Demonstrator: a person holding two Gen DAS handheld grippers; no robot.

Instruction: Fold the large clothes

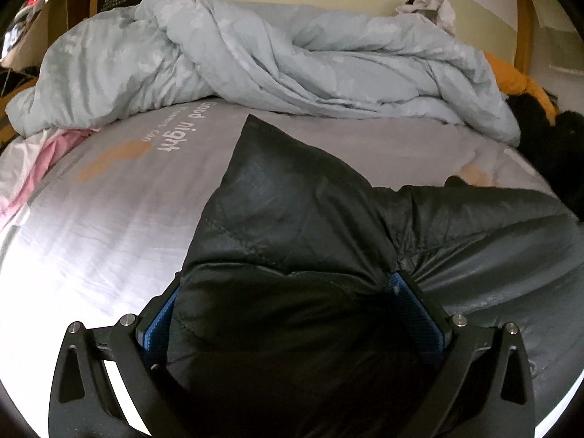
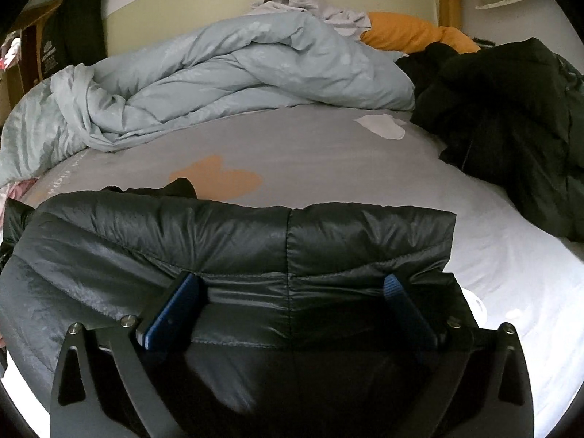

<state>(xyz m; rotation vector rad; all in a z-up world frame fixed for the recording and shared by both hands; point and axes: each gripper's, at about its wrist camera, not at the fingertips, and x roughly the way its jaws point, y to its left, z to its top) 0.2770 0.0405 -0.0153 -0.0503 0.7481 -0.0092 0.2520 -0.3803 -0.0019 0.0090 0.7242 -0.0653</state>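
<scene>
A black quilted puffer jacket (image 1: pixel 299 219) lies on the grey bed sheet (image 1: pixel 109 219). In the left wrist view one part of it runs away to a point and the rest spreads to the right. My left gripper (image 1: pixel 286 279) stands wide, its blue pads (image 1: pixel 405 299) on either side of a thick bulge of jacket that fills the gap. In the right wrist view the jacket (image 2: pixel 233 230) lies flat with a straight folded edge across the frame. My right gripper (image 2: pixel 290 276) is wide open over it, blue pads (image 2: pixel 175 306) apart from the fabric between them.
A crumpled pale blue duvet (image 2: pixel 226 69) is heaped along the far side of the bed. Another dark garment pile (image 2: pixel 511 127) sits at the right, with an orange pillow (image 2: pixel 408 34) behind it. Pink and white cloth (image 1: pixel 33 168) lies at the left edge. A headboard (image 2: pixel 175 11) stands behind.
</scene>
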